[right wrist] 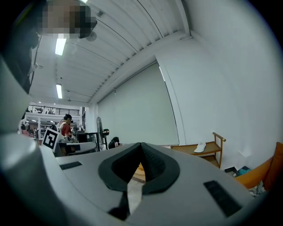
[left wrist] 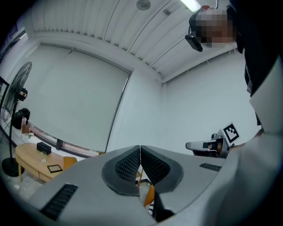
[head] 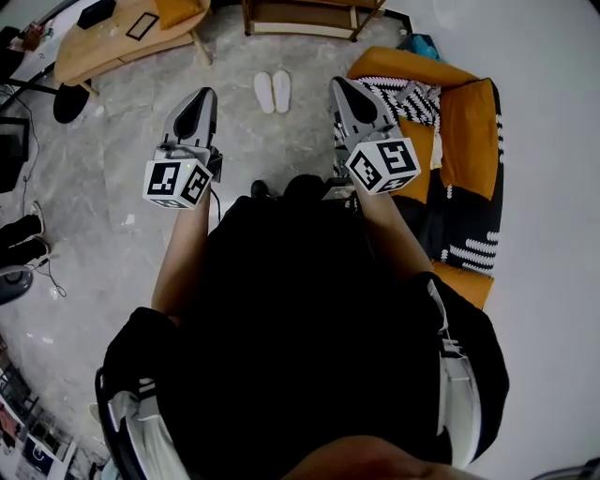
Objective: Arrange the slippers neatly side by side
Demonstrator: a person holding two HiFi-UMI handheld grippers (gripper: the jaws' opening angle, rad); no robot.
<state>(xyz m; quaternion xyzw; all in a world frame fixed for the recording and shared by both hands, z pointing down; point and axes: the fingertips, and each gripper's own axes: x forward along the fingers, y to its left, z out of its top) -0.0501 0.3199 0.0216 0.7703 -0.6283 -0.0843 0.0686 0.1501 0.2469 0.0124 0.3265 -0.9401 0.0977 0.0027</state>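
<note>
Two white slippers (head: 273,92) lie side by side on the grey floor, soles up the picture, ahead of the person. My left gripper (head: 205,96) is held level above the floor, left of the pair, its jaws shut with nothing between them. My right gripper (head: 339,87) is held level to the right of the pair, also shut and empty. In the left gripper view the left gripper (left wrist: 140,150) has its pads pressed together. In the right gripper view the right gripper (right wrist: 140,146) meets at its tips. Neither gripper touches a slipper.
An orange sofa (head: 469,141) with a black-and-white patterned throw stands at the right. A wooden rack (head: 309,19) stands beyond the slippers, a low wooden table (head: 112,42) at the upper left. A fan (left wrist: 17,114) stands at the left. A white shoe (right wrist: 200,147) rests on the rack.
</note>
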